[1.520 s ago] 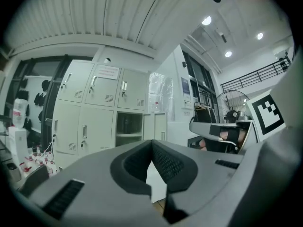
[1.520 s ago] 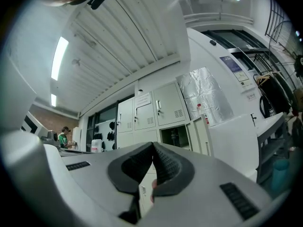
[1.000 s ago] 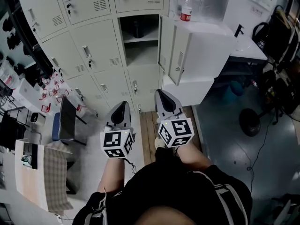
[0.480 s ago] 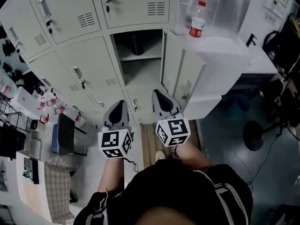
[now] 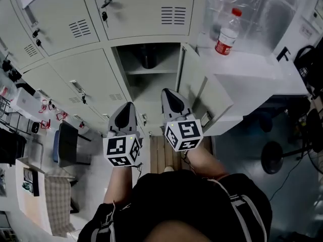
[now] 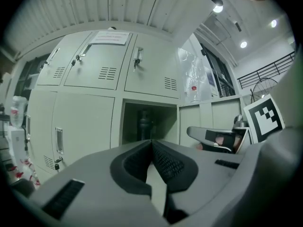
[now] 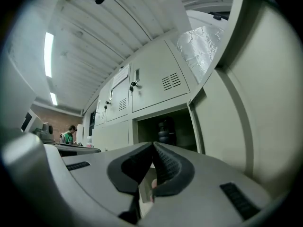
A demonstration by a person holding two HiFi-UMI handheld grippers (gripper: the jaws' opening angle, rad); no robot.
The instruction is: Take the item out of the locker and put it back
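Note:
One locker [image 5: 146, 74] in the grey bank stands open, its door [image 5: 199, 92] swung to the right. On its upper shelf stands a dark bottle-like item [image 5: 148, 56], which also shows in the left gripper view [image 6: 144, 124] and the right gripper view [image 7: 164, 129]. My left gripper [image 5: 126, 107] and right gripper [image 5: 169, 93] are side by side in front of the locker, below its opening and apart from the item. Both point at the opening. The left gripper [image 6: 152, 141] has its jaws shut with nothing between them, and so does the right gripper [image 7: 153, 144].
A clear water bottle with a red label [image 5: 226, 34] stands on a white cabinet [image 5: 252, 67] right of the open door. A dark chair [image 5: 65, 142] is at the left, a fan base [image 5: 272, 158] at the right. Wooden boards [image 5: 164, 153] lie below the lockers. A person [image 7: 69, 135] is far off.
The view has tilted up and closed in on the lockers, so the open locker looks larger. Both grippers have moved up toward its opening and stay shut.

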